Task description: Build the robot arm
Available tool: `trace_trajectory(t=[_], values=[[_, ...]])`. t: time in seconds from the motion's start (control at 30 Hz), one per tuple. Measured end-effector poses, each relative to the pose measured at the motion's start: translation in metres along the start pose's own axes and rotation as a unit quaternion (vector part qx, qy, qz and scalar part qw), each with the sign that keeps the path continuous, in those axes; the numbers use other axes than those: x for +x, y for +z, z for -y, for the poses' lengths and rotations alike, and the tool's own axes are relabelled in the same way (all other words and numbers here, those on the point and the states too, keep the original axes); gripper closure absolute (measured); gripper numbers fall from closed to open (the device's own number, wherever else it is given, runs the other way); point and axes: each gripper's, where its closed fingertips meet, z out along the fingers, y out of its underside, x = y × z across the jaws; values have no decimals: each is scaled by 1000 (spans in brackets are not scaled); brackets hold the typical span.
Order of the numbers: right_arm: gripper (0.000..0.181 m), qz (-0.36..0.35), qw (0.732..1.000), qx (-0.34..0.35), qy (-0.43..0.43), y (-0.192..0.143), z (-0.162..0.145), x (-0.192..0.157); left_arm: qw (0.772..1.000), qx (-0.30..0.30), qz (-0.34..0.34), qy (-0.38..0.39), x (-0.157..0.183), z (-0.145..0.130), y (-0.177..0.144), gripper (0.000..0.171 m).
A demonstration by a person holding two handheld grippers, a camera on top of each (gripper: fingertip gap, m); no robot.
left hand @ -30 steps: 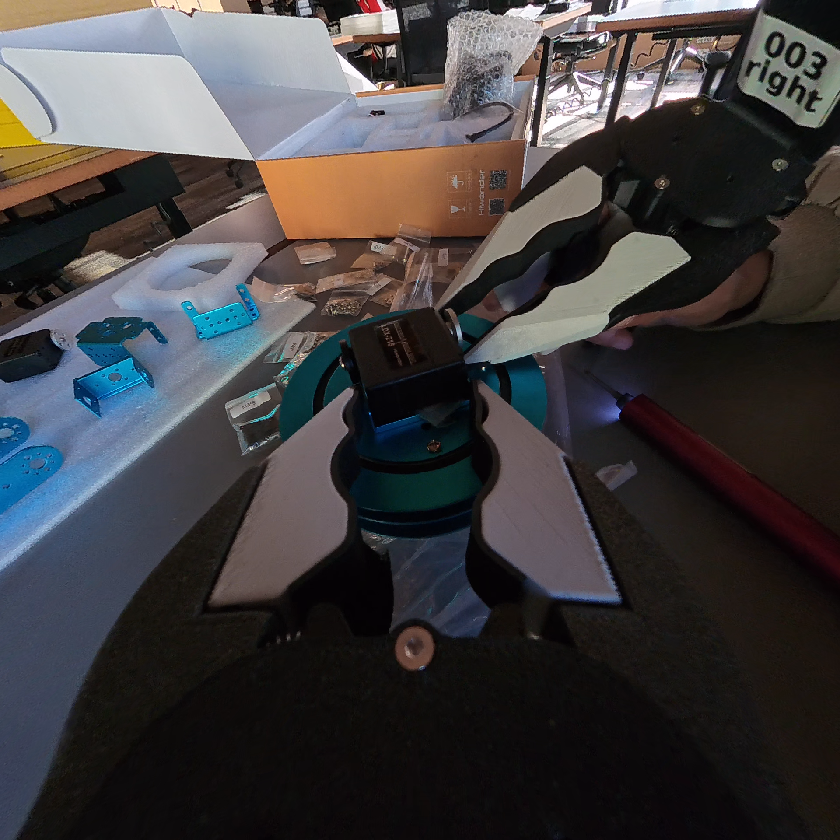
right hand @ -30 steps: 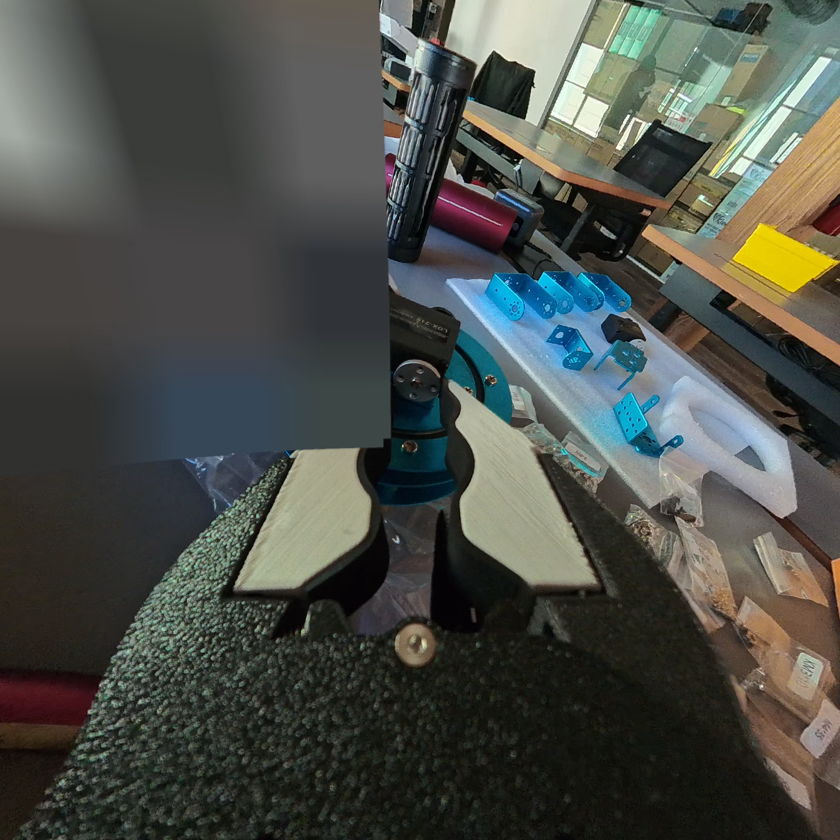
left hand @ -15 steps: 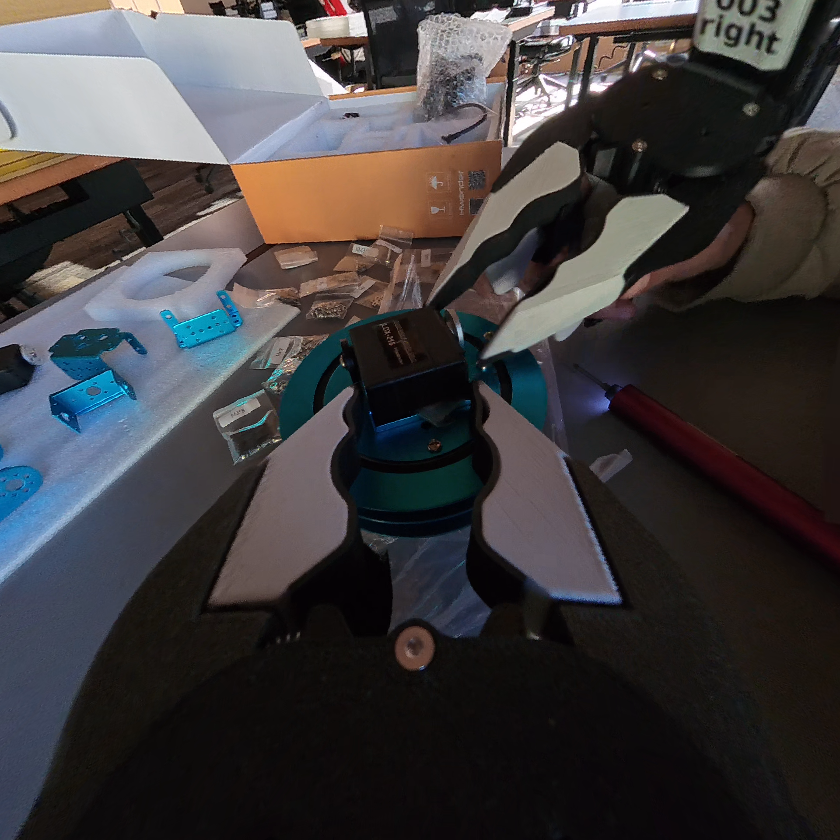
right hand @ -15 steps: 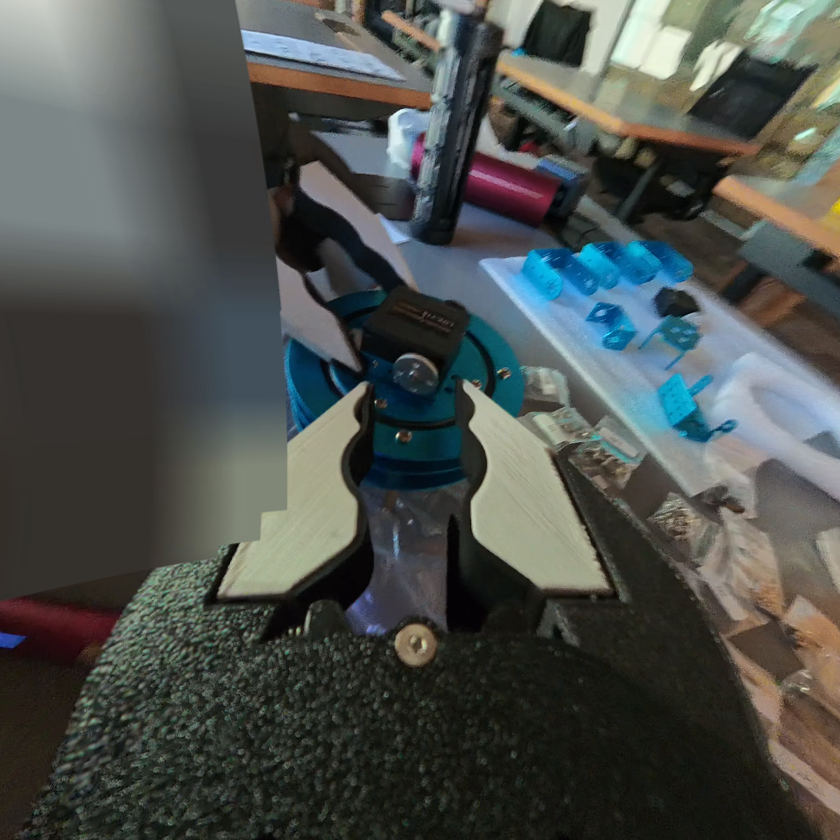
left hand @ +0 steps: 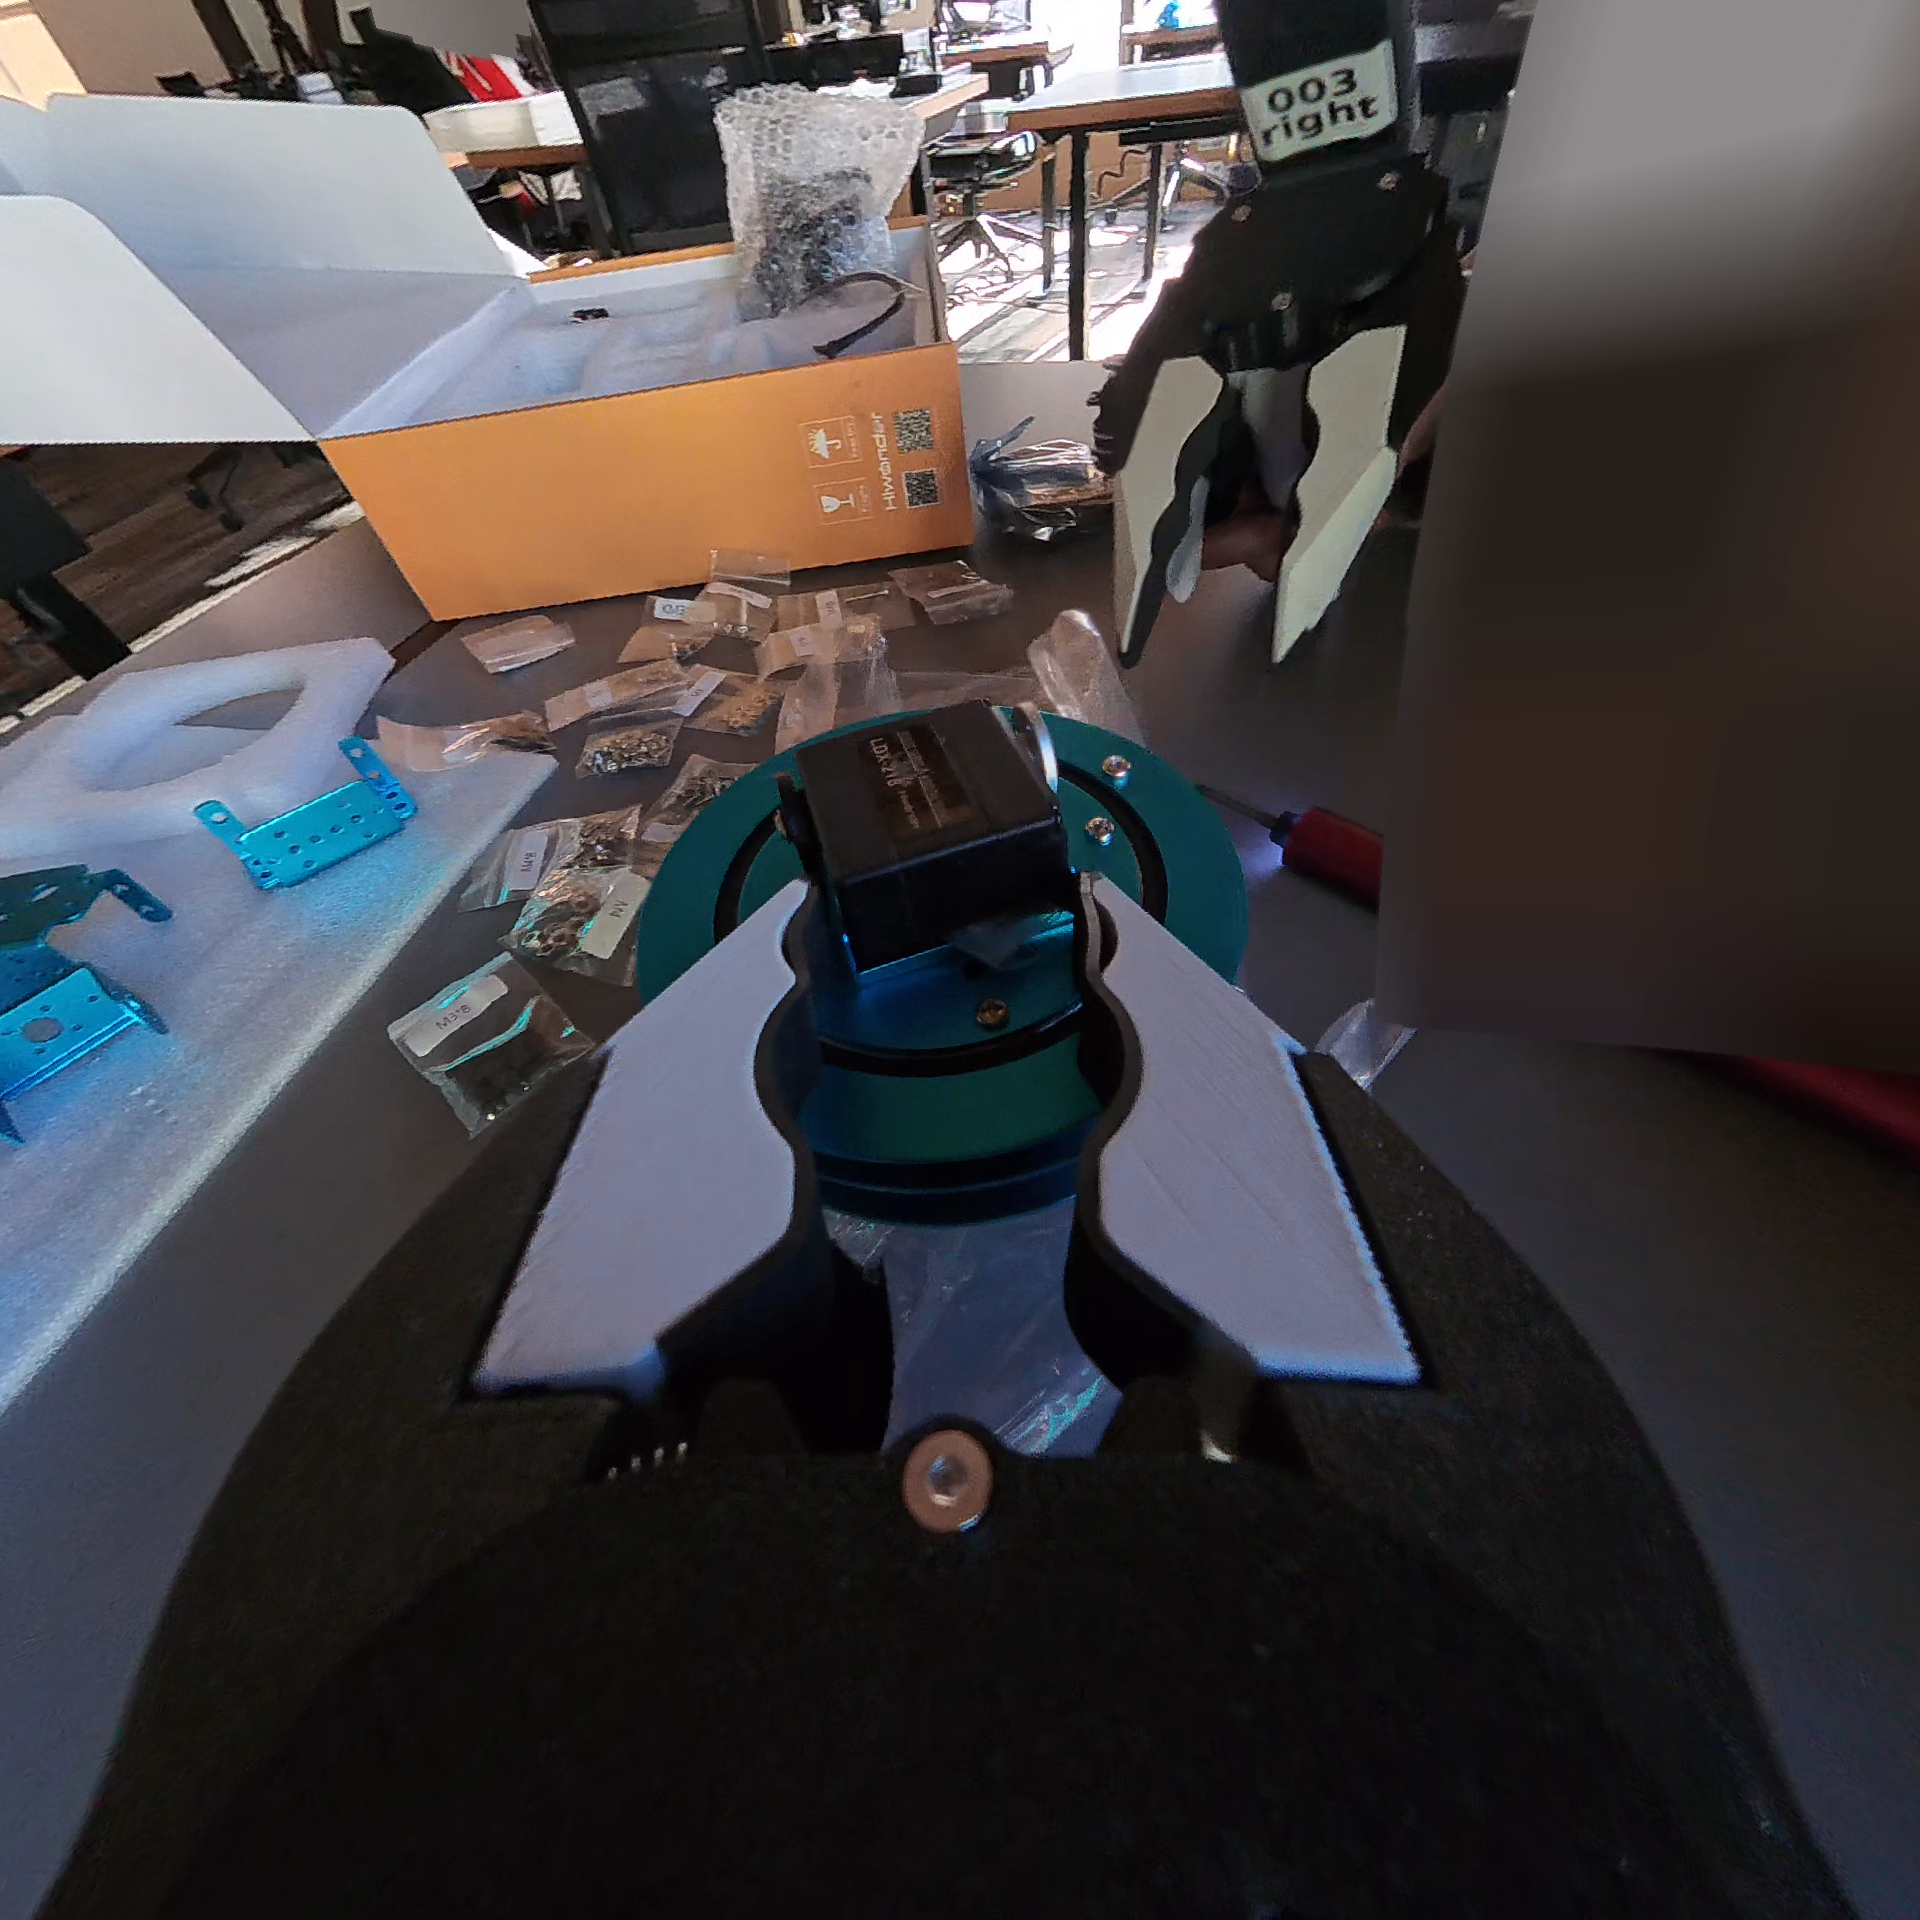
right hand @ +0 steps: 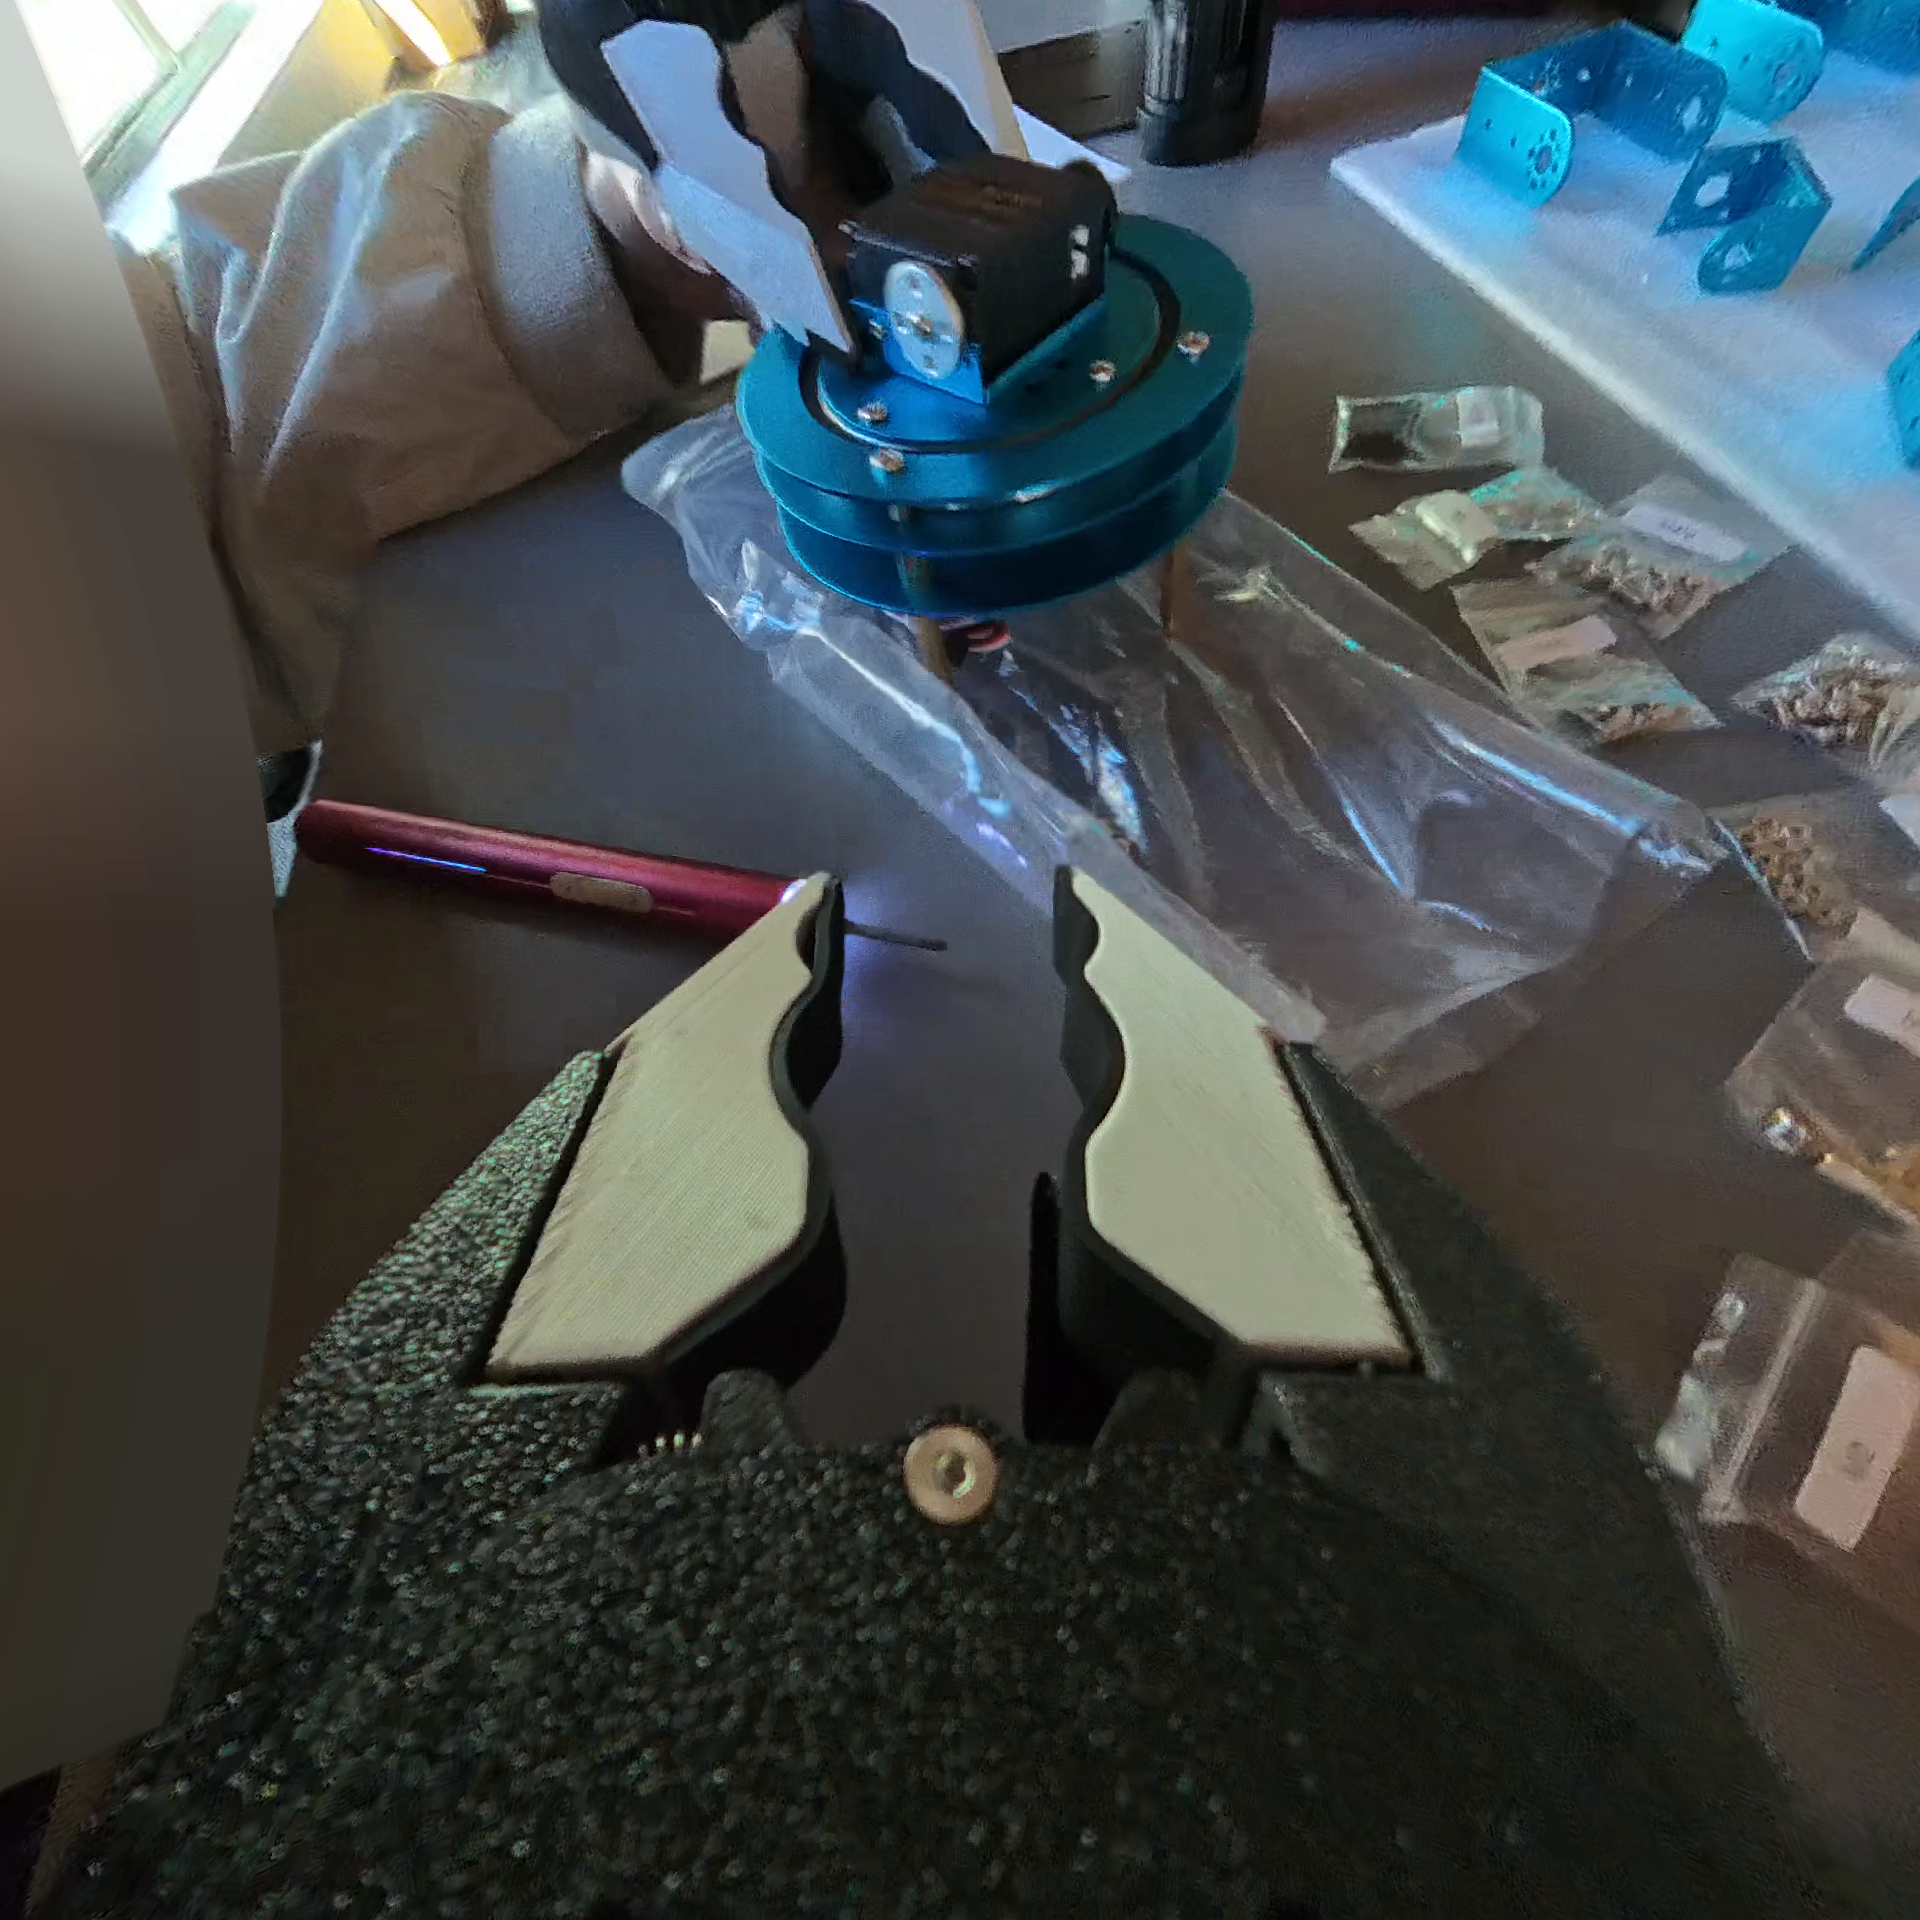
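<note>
A black servo (left hand: 925,821) sits on top of a teal round base (left hand: 1164,894) that stands on short legs over a clear plastic bag (right hand: 1299,790). My left gripper (left hand: 943,914) is shut on the lower sides of the servo. The right wrist view shows the servo (right hand: 997,249), the base (right hand: 1039,499) and a left finger (right hand: 727,218) pressed to the servo's side. My right gripper (right hand: 945,899) is open and empty, held above the dark table near the tip of a red screwdriver (right hand: 540,868). In the left wrist view it (left hand: 1210,644) hangs beyond the base, apart from it.
Several small bags of screws (left hand: 665,727) lie between the base and an open orange box (left hand: 665,468). Blue metal brackets (left hand: 312,821) lie on white foam at the left, also in the right wrist view (right hand: 1621,94). A beige sleeve (right hand: 416,291) rests behind the base. One gripper's finger ends stand about 15 cm off the other's.
My right gripper has drawn back from the servo, away from the base, and its jaws have opened wider. My left gripper keeps its hold on the servo.
</note>
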Motion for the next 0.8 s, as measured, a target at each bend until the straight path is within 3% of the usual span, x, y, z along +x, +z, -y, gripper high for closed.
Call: trace_trajectory(t=[0.2,0.8], values=[[144,12,998,35,44,-9,6,2,1000,4,-20,2,5,0,-1,126],[146,24,997,35,61,-9,-7,-1,1000,5,8,14,13,2,0,127]])
